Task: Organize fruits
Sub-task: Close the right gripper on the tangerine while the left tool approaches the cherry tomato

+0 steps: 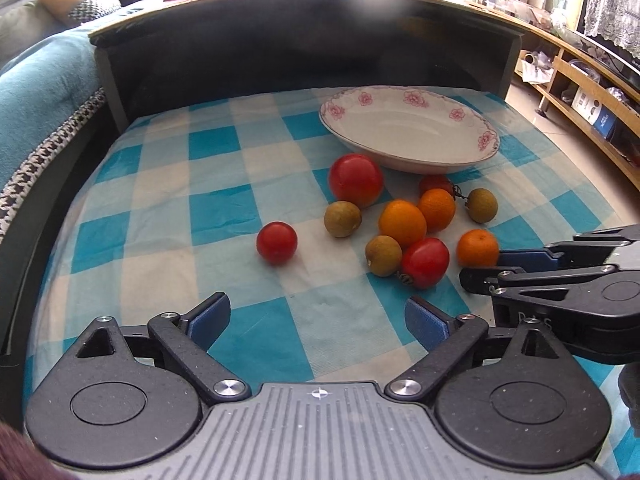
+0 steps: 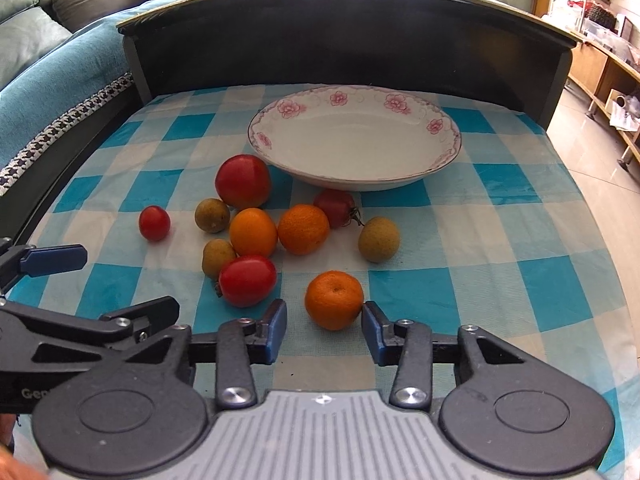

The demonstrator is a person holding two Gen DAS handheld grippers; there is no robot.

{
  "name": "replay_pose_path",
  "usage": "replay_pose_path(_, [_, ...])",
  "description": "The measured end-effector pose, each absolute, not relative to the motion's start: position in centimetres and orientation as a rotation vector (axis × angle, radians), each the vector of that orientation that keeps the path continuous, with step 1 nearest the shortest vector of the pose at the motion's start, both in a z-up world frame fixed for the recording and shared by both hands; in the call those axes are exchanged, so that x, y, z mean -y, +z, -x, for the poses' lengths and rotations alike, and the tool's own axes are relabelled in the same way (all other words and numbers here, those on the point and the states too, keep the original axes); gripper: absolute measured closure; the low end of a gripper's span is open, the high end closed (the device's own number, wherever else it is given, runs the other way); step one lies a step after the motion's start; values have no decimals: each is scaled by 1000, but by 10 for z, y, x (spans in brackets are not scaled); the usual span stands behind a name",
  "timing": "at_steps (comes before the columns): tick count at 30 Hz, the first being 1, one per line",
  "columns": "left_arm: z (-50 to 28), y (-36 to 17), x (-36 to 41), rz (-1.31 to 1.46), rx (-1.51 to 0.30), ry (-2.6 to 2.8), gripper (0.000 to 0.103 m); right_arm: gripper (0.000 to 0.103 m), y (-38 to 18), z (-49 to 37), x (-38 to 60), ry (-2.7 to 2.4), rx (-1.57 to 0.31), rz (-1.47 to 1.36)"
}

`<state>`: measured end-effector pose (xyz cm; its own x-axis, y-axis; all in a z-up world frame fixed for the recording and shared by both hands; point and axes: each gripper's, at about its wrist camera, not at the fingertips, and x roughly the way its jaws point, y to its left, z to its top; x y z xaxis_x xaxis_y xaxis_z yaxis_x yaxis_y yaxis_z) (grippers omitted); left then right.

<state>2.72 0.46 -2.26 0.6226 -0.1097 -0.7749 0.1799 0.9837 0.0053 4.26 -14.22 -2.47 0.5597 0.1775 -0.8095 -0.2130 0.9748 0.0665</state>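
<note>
Right wrist view: the right claw (image 2: 325,330) points down at the nearest mandarin (image 2: 334,300), which sits between its two blue pads. The right pad looks to be at the fruit's skin; the left pad shows a sliver of cloth between itself and the fruit, so the claw is narrowed around the mandarin but not visibly clamped on it. The left claw (image 1: 318,320) stands released over bare cloth, nothing between its pads.

Risks, as a judgement: the mandarin is round and sits near the pad tips, so an off-centre squeeze could squirt it forward toward the oval tomato (image 2: 247,280) at its ten o'clock, and that nudge could scatter the cluster. A lift before both pads bite would drop it. Pressing hard could bruise the peel. The two claws also stand close together, so a swing by either could knock the other.

Farther off lie two more mandarins, three brown longans, a large tomato (image 2: 243,181), one stemmed and one small tomato. At twelve o'clock the flowered plate (image 2: 280,110) is empty.

The worktop (image 2: 520,216) wears a blue-and-white checked cloth, slightly creased, with a dark curved back panel (image 2: 344,36). Beyond: a teal-covered sofa (image 2: 60,68) at ten o'clock, wooden shelving (image 1: 576,92) at two o'clock.
</note>
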Motion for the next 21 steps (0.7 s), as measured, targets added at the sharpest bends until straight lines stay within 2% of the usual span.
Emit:
replay_pose_path(3, [-27, -24, -3, -82, -893, -195, 10, 74, -27, -43, 141, 244, -941, 67])
replay_pose_path(8, [-25, -26, 0, -96, -902, -221, 15, 75, -26, -46, 148, 270, -952, 17])
replay_pose_path(21, [-27, -23, -5, -97, -879, -238, 16, 76, -19, -25, 164, 289, -959, 23])
